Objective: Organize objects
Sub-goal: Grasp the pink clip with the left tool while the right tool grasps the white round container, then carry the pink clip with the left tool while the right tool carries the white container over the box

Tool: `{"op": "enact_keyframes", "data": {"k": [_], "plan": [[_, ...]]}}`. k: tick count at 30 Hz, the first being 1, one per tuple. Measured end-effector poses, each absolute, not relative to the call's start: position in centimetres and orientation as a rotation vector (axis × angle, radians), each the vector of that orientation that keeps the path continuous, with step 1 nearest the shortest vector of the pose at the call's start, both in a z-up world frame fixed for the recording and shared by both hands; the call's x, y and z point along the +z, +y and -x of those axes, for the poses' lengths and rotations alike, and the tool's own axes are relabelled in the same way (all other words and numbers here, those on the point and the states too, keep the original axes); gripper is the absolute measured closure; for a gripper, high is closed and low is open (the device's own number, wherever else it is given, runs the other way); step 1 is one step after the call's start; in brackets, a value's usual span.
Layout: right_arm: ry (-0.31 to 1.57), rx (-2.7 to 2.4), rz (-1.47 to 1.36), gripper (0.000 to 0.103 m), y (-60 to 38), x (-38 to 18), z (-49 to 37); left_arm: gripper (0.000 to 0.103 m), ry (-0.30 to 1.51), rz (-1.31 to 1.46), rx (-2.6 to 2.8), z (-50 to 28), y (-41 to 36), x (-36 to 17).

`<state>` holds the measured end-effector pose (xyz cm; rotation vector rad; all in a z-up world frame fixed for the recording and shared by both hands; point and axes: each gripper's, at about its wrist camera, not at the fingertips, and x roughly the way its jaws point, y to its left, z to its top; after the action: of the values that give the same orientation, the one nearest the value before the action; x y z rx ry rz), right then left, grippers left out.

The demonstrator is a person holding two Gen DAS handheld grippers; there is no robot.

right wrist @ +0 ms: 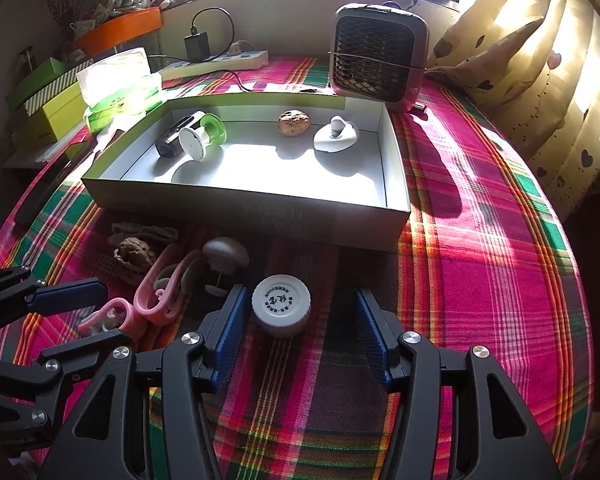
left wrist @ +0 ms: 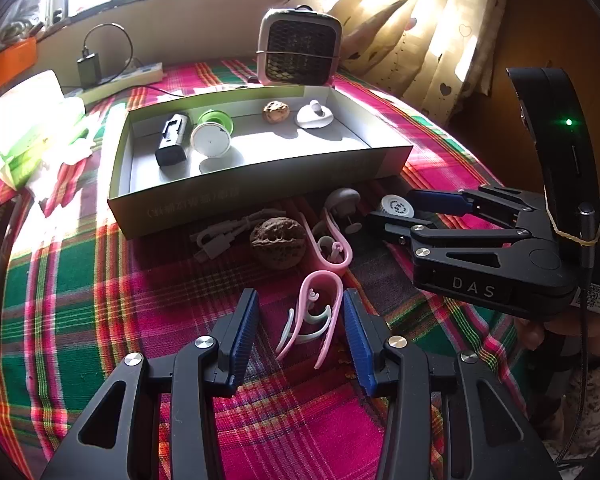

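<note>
My left gripper [left wrist: 300, 296] stands open over the plaid cloth, its blue pads either side of a pink ear-hook clip [left wrist: 312, 320] that lies flat; a gap shows at the left pad. The right gripper [right wrist: 300, 292] is open around a white screw cap [right wrist: 282, 310], which sits close to its left pad. A second pink clip [left wrist: 332, 240], a walnut [left wrist: 278, 242], a grey cable [left wrist: 224, 236] and a grey mushroom-shaped piece [left wrist: 342, 200] lie before the open box [left wrist: 260, 168]. In the box are a black device [left wrist: 172, 140], a green-white spool [left wrist: 212, 136], another walnut [left wrist: 276, 112] and a white knob [left wrist: 314, 116].
A small fan heater [left wrist: 300, 46] stands behind the box. A tissue pack [left wrist: 32, 120] and a power strip [left wrist: 140, 74] lie at the back left. Curtains [right wrist: 540, 60] hang on the right. Bare cloth [right wrist: 480, 240] stretches right of the box.
</note>
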<state>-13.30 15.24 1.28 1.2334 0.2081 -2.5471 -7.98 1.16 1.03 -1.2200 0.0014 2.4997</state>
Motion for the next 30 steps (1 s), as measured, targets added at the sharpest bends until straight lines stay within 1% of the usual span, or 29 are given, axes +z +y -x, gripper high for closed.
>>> {"op": "enact_keyframes", "data": {"k": [3,5,6,8,12,13,21,30], "plan": [[0.207,-2.547,-1.233,0.049,15.27,1.28,13.3,0.064,0.003,1.22,2.505,7.98,1.16,1.03],[0.203,-2.547,-1.233,0.049,15.32,1.29,13.32,0.067,0.02,1.22,2.518,7.96,1.26,1.01],[0.203,-2.547,-1.233,0.049,15.33,1.3,13.32,0.071,0.025,1.22,2.524,7.96,1.25,1.0],[0.203,-2.55,-1.233,0.051,15.38,1.3,13.31,0.073,0.02,1.218,2.527,8.0,1.12,0.97],[0.196,-2.555,-1.231,0.056,15.53,1.33,13.32,0.081,0.01,1.22,2.533,8.07,0.95,0.93],[0.196,-2.554,-1.229,0.06,15.54,1.33,13.27,0.082,0.01,1.221,2.534,8.06,0.94,0.92],[0.193,-2.552,-1.22,0.075,15.54,1.34,13.12,0.082,0.006,1.219,2.538,8.05,0.94,0.9],[0.196,-2.546,-1.216,0.075,15.45,1.33,12.99,0.082,0.005,1.219,2.538,8.04,0.95,0.88]]}}
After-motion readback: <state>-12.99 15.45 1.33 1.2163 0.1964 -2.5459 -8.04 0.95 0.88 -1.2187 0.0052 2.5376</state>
